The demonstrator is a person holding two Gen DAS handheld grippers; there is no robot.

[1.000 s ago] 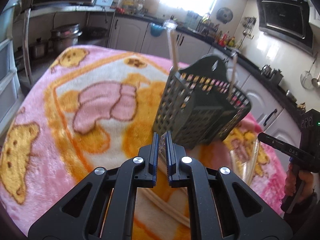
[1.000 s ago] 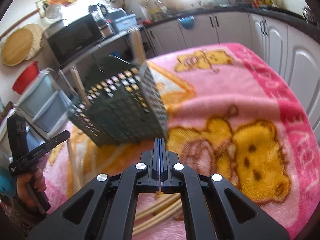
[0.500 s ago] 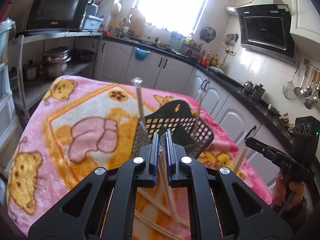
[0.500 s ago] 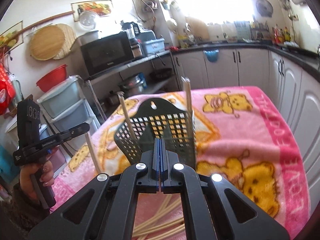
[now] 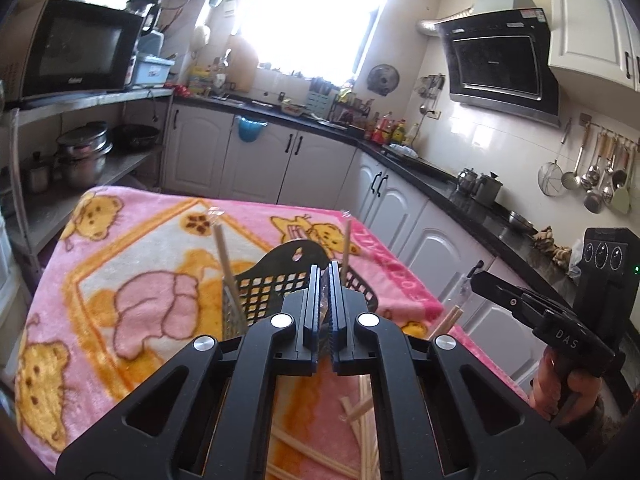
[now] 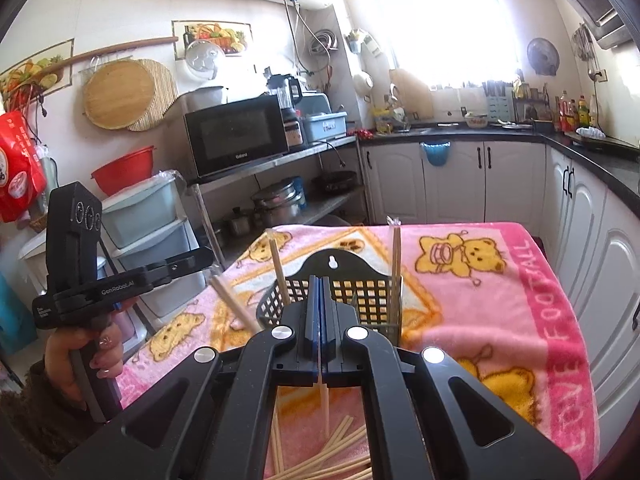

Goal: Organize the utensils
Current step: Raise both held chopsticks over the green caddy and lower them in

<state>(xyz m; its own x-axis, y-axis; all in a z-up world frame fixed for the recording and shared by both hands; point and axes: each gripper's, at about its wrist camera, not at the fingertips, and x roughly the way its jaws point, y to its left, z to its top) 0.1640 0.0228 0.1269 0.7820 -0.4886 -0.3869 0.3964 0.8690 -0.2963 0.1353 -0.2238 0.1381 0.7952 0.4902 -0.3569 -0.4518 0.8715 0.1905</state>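
Note:
A black mesh utensil basket (image 5: 276,288) (image 6: 360,292) stands upright on the pink blanket with two wrapped chopsticks (image 5: 226,260) (image 6: 396,268) standing in it. My left gripper (image 5: 324,312) is shut on a wrapped chopstick; its stick (image 6: 236,308) hangs down, seen in the right wrist view. My right gripper (image 6: 320,316) is shut on a chopstick (image 6: 325,400) that hangs below the fingers. Both grippers are raised above the near side of the basket. Loose chopsticks (image 6: 332,452) (image 5: 360,420) lie on the blanket beneath them.
The pink bear blanket (image 5: 120,280) covers the table. White cabinets (image 6: 580,220) flank it on the right and back. A metal shelf with pots and a microwave (image 6: 236,136) and plastic drawers (image 6: 148,232) stand to the left.
Both grippers have risen and tilted up, each still holding its chopstick. The basket now appears lower and smaller, and more of the kitchen shows.

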